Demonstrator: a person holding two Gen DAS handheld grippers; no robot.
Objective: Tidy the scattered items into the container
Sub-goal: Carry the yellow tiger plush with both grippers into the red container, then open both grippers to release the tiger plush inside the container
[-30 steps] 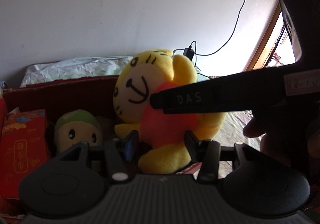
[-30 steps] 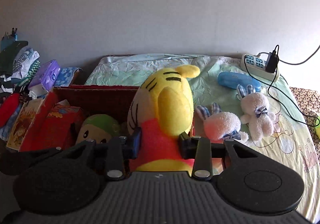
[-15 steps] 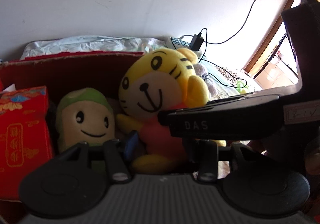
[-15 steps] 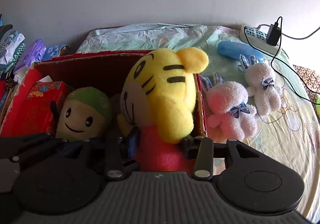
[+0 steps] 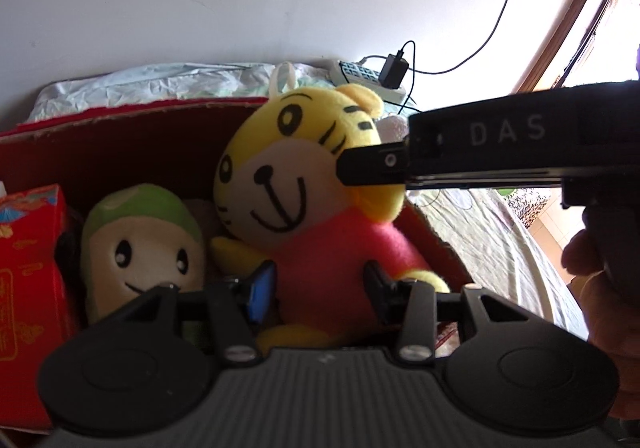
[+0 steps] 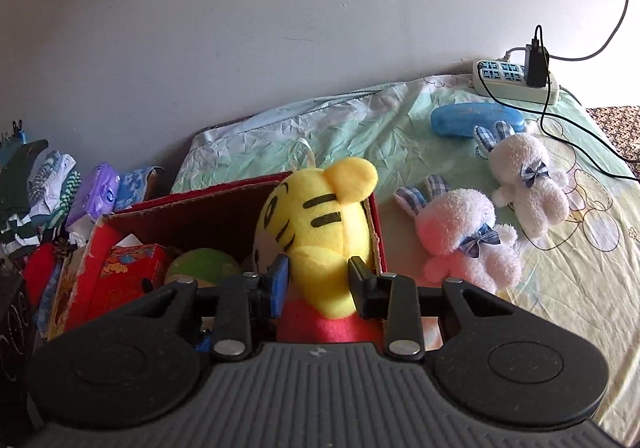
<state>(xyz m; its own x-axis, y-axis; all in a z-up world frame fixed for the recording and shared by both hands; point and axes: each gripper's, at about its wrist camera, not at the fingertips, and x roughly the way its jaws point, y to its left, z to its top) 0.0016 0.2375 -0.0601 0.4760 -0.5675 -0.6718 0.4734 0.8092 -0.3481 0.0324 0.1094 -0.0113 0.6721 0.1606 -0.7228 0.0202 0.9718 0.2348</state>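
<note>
A yellow tiger plush (image 5: pixel 288 176) in a red shirt sits upright at the right end of the red cardboard box (image 5: pixel 120 136). My left gripper (image 5: pixel 318 286) is shut on its red body, one pad on each flank. My right gripper (image 6: pixel 318 282) is closing on a yellow limb of the tiger plush (image 6: pixel 320 208), and the pads touch it on both sides. In the left wrist view the right gripper's fingertips (image 5: pixel 360 168) reach in from the right against the tiger's cheek. A pink bunny (image 6: pixel 460 232) and a white bunny (image 6: pixel 528 184) lie on the bed sheet outside the box.
Inside the box (image 6: pixel 188 216), a green-capped plush (image 5: pixel 144 240) and a red tissue box (image 5: pixel 28 248) fill the left. A blue case (image 6: pixel 476 118) and a power strip (image 6: pixel 512 82) with trailing cables lie near the wall. Folded clothes (image 6: pixel 40 188) are stacked left of the box.
The tiger has sunk lower into the box and turned to face the left camera. The right gripper let go of its body and closed again higher up, on a yellow limb.
</note>
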